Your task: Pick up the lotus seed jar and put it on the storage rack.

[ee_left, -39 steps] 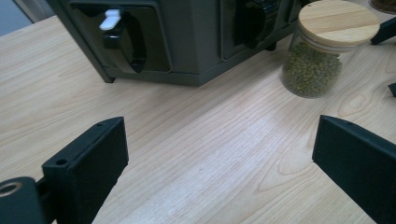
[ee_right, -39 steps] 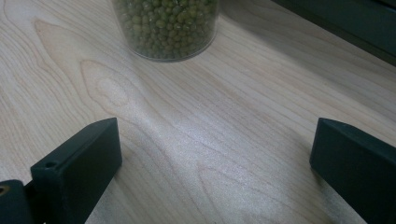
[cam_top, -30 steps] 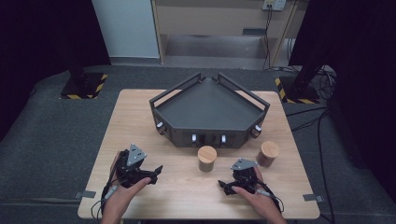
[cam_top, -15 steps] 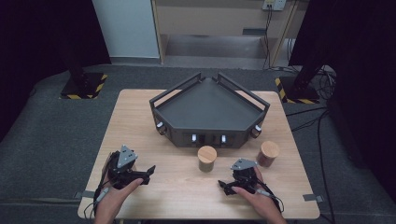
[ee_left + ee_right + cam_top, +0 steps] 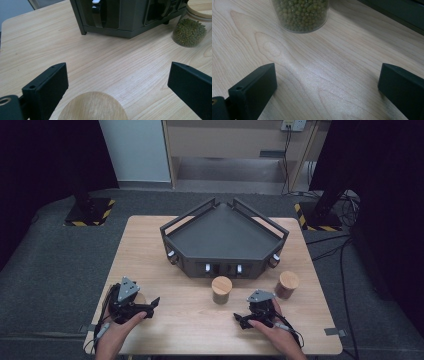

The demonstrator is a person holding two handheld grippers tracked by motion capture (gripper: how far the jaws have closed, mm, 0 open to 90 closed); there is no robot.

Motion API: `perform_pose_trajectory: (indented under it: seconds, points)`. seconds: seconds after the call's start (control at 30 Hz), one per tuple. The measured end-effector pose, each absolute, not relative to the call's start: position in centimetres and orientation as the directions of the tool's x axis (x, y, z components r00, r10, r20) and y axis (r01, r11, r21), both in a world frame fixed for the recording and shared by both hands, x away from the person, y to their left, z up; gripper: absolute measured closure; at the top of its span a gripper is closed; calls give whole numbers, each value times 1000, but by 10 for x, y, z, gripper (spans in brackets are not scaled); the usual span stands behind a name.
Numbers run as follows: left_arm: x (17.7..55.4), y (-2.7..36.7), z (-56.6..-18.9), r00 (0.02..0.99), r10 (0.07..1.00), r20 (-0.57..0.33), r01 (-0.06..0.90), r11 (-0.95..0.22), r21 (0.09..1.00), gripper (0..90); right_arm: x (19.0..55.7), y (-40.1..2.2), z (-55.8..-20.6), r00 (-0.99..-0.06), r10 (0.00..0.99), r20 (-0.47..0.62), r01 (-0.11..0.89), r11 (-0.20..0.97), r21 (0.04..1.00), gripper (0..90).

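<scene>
A: High view first. What's there?

B: I've got the left gripper [image 5: 131,301] low over a wooden-lidded jar [image 5: 139,298] at the bench's [image 5: 150,250] near-left edge.

A: Left gripper view?

B: Fingers [image 5: 46,91] apart, straddling that lid [image 5: 93,106], probably to grasp it.

A: Right gripper view?

B: Fingers [image 5: 253,90] apart, nothing between them, facing the bean jar [image 5: 300,13].

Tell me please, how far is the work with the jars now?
Nothing looks done: the dark tray holds no jar. The mung bean jar and the second jar stand on the table. In hand: the left hand-held gripper is open over a wooden lid. The right hand-held gripper is open, holding nothing. Left: all grasping.
</scene>
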State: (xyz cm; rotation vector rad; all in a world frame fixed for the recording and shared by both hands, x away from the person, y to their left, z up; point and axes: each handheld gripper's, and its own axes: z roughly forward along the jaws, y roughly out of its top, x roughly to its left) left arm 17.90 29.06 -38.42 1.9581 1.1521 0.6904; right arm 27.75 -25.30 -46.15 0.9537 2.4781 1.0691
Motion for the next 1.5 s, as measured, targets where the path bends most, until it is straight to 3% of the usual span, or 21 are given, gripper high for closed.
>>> perform_pose_trajectory:
  seconds: [1.5]
  points:
    - [169,319,-424,407,913,20,564,-269,781,17,277,-253,-462,-743,669,6,463,508,726,23]
